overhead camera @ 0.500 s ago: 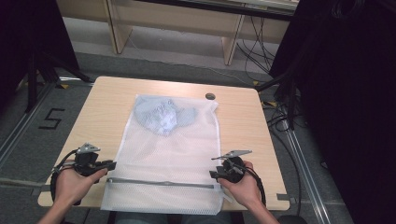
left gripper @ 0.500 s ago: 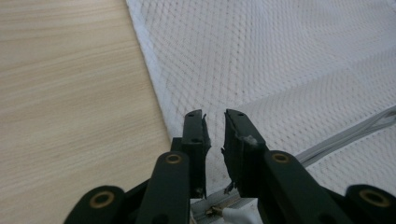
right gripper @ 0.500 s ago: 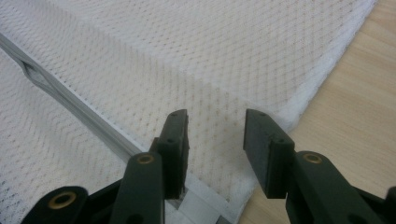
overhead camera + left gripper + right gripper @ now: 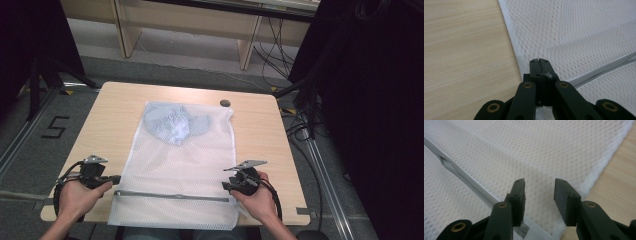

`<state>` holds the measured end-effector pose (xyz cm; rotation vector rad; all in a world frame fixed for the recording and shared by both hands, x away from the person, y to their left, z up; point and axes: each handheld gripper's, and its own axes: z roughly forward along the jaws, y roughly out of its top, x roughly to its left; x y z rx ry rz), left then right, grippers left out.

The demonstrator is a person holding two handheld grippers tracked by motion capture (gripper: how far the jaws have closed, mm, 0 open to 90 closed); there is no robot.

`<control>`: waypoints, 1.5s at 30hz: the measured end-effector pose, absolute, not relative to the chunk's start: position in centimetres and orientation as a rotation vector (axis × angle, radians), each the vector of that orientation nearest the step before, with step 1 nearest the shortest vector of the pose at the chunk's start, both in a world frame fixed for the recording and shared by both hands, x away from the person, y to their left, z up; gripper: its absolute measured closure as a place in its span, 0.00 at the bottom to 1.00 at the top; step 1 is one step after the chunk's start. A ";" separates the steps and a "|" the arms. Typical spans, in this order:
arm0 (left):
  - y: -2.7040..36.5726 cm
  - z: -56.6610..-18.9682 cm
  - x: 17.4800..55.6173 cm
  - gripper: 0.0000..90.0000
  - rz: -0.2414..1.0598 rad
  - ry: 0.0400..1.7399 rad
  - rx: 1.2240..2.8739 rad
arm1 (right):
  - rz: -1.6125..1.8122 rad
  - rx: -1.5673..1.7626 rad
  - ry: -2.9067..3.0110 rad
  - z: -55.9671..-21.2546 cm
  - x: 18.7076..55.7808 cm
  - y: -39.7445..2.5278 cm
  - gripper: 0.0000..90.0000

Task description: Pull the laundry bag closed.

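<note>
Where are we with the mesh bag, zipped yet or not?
Done: the blue garment sits inside the white mesh bag, at its far end. In hand: the left tongs are shut at the zipper's left end, seemingly pinching something small there; the right tongs are open over the bag's right edge. Left: the zipper shows a small gap, so closing isn't confirmed.

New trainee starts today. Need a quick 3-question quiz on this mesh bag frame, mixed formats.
1. True or false: the left gripper has its jaws closed together at the edge of the mesh bag.
2. The bluish garment inside the bag lies at: A) the far end, B) the near end by the zipper.
3. Fill in: the right gripper has its jaws ___ above the mesh.

Key: 1 true; 2 A; 3 open.
</note>
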<state>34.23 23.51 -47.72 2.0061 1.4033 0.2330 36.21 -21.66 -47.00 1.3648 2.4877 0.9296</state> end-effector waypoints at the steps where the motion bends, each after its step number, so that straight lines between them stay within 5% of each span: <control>1: 23.5 -47.8 34.2 0.99 0.231 1.409 2.002 | 0.931 1.349 2.489 -47.0 36.2 -21.6 0.69; 34: 23.2 -48.9 34.5 1.00 0.134 1.477 2.172 | 0.980 1.287 2.564 -46.5 35.7 -18.2 0.69; 45: 23.0 -49.1 34.6 1.00 0.148 1.486 2.151 | 1.178 1.176 2.811 -45.9 36.5 -7.6 0.74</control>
